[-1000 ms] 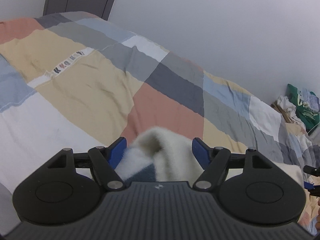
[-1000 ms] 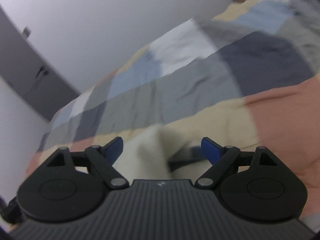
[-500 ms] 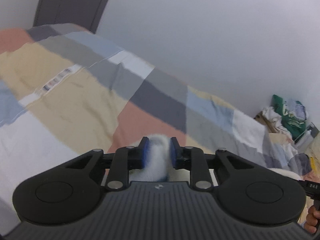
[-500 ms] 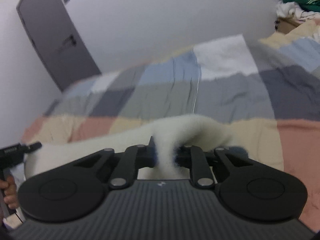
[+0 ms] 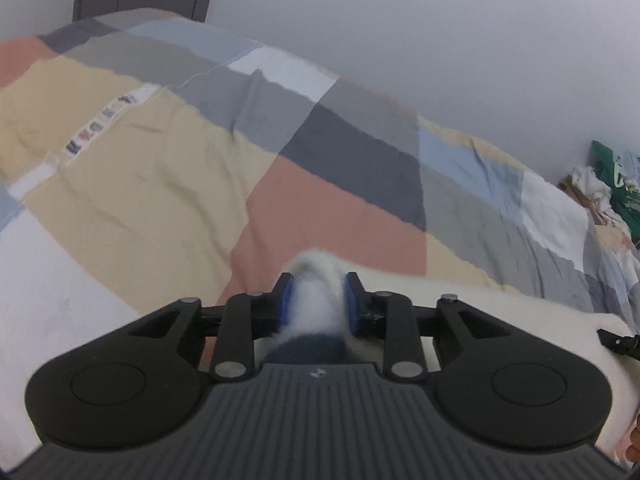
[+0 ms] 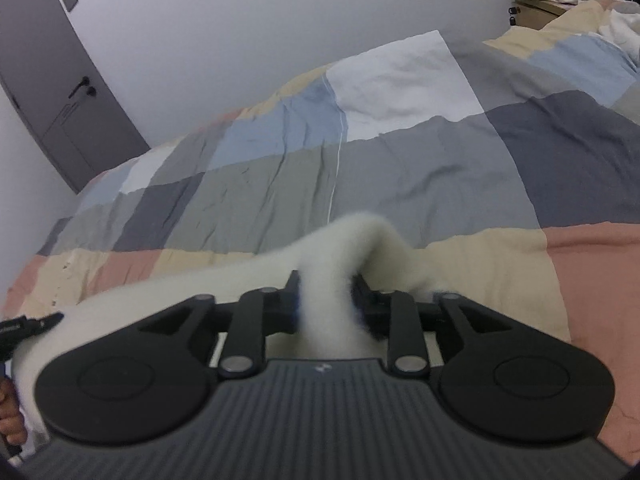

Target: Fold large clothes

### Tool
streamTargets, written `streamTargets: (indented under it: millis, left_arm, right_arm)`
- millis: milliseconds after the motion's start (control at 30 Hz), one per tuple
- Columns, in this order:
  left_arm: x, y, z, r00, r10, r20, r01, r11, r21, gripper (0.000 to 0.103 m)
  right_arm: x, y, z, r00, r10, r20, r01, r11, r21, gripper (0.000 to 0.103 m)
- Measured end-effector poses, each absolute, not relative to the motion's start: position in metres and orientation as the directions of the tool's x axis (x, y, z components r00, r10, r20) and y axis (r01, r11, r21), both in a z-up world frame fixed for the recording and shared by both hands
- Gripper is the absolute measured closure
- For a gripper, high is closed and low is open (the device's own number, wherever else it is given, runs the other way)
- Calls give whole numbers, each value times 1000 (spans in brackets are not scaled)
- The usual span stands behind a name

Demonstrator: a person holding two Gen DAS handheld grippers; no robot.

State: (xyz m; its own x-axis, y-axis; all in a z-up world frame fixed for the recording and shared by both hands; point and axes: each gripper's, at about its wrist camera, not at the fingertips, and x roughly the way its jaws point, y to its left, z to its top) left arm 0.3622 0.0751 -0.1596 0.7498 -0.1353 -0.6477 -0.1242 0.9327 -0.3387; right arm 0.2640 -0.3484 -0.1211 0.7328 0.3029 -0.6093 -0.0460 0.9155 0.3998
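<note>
Over a patchwork bedspread (image 5: 160, 184) by a grey wall (image 5: 400, 20), both grippers' jaws, easing apart, pinch fluffy white garment (image 6: 332, 264).

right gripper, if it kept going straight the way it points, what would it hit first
The right gripper, its jaws opening around the fluffy white garment, would likely meet the patchwork bedspread first; depth is unclear.

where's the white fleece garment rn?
The white fleece garment is bunched between the pads of both grippers: left gripper and right gripper. It stretches between them just above the patchwork bedspread.
</note>
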Motion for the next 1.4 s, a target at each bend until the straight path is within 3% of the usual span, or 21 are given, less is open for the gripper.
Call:
streamTargets:
  millis: [200,267,300,400,533,733,900,1133,1400]
  left_arm:
    - [348,84,-153,764,-153,-627,-131,915,-382,63]
    - [339,84,-147,776,-132,-616,-138,918,-371,58]
    - [334,83,-143,783,-115,-611,-145,922,-359,52]
    - [316,78,-132,808,-44,-588,-161,943,-292,40]
    - [286,73,-120,825,-9,-566,-162,954,-251,37]
    - [246,63,-104,845,-55,-533,-123,949,-291,36]
    - [225,40,-100,851,-128,-509,-58,941,-333,36]
    - [203,10,-113,813,-234,-533,12,922,-387,36]
    - [207,-6,-128,769,-320,-554,49,893,-448,36]
  right_arm:
    - [266,-338,-123,729,272,-629,-48,936,349,70]
    - [262,-341,-118,732,260,-629,-17,931,365,57]
    - [259,-343,-115,737,251,-628,5,926,376,44]
    - [239,-346,-107,772,244,-587,35,906,422,20]
    - [195,-341,-94,836,218,-503,52,882,468,19]
    - [148,-324,-75,893,161,-419,37,904,426,19]
    - [130,-304,-70,883,287,-371,-57,850,523,19]
    - [125,-274,-102,686,555,-471,-53,684,728,19]
    - [138,-283,-147,584,601,-546,153,579,801,17]
